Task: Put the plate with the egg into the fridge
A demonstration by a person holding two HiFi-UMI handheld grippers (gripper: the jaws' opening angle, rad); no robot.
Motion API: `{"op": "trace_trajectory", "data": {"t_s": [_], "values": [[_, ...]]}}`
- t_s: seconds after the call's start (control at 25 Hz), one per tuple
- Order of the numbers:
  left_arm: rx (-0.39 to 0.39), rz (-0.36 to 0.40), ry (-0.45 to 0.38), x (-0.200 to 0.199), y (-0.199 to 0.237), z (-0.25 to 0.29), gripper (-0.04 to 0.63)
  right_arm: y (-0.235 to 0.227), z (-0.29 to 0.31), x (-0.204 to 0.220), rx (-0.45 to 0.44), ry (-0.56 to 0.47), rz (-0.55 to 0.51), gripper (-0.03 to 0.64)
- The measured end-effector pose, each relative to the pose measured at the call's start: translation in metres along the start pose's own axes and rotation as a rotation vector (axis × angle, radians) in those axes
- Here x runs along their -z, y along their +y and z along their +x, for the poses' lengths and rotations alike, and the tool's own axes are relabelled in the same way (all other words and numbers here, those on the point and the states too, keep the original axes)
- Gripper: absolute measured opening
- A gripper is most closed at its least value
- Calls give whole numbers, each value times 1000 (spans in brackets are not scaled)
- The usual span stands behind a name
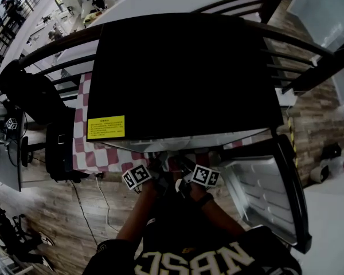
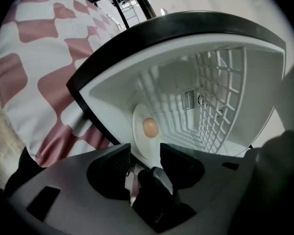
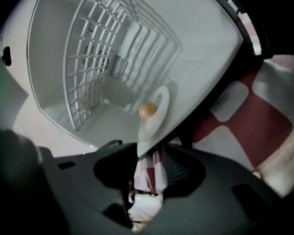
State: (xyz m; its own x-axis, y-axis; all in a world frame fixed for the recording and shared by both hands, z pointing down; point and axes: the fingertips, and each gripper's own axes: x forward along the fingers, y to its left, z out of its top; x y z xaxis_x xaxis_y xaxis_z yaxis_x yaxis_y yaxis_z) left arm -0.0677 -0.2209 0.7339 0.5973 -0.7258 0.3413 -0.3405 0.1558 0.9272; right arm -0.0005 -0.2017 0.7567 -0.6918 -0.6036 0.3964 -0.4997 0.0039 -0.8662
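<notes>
A black fridge [image 1: 183, 73] is sitting on a bench [image 1: 100, 153] draped in checked cloth, its door [image 1: 264, 188] hanging open at the right. Inside, a wire shelf [image 2: 220, 97] is spanning the white cavity, and the plate [image 2: 138, 119] is lying on the fridge floor just inside the opening. Both tongs are standing wide, with the left tongs [image 2: 145, 152] and right tongs [image 3: 152, 153] each straddling the plate's near rim without pinching it. The egg [image 2: 150, 127] is resting on the plate.
</notes>
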Motion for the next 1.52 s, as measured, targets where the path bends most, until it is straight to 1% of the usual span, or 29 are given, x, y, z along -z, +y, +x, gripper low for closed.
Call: {"op": "trace_trajectory", "data": {"t_s": [0.24, 0.32, 0.44, 0.56, 0.68, 0.8, 1.0, 1.2, 1.36, 1.44, 1.52], "values": [[-30, 216, -16, -1, -11, -26, 189, -2, 10, -1, -12, -84, 103, 133], [-41, 289, -32, -3, -13, -35, 189, -1, 14, -3, -16, -101, 113, 123], [-37, 391, -43, -3, -25, -47, 189, 1, 22, -5, -16, -112, 113, 106], [-32, 459, -44, -1, -34, -56, 189, -1, 27, -6, 1, -119, 122, 87], [-27, 481, -41, 3, -37, -62, 189, 0, 32, -10, 9, -122, 112, 76], [-26, 483, -39, 4, -36, -67, 189, 3, 37, -12, 25, -124, 102, 60], [-23, 454, -34, 7, -31, -75, 189, 4, 46, -21, 40, -136, 120, 60], [-28, 432, -38, 4, -28, -84, 189, 11, 57, -38, 58, -138, 86, 58], [-29, 438, -45, 0, -29, -89, 189, 13, 66, -51, 70, -130, 64, 58], [-31, 440, -47, -1, -30, -91, 189, 14, 70, -54, 90, -99, 34, 58], [-32, 438, -49, 0, -31, -93, 189, 13, 72, -52, 142, -29, -56, 58]]}}
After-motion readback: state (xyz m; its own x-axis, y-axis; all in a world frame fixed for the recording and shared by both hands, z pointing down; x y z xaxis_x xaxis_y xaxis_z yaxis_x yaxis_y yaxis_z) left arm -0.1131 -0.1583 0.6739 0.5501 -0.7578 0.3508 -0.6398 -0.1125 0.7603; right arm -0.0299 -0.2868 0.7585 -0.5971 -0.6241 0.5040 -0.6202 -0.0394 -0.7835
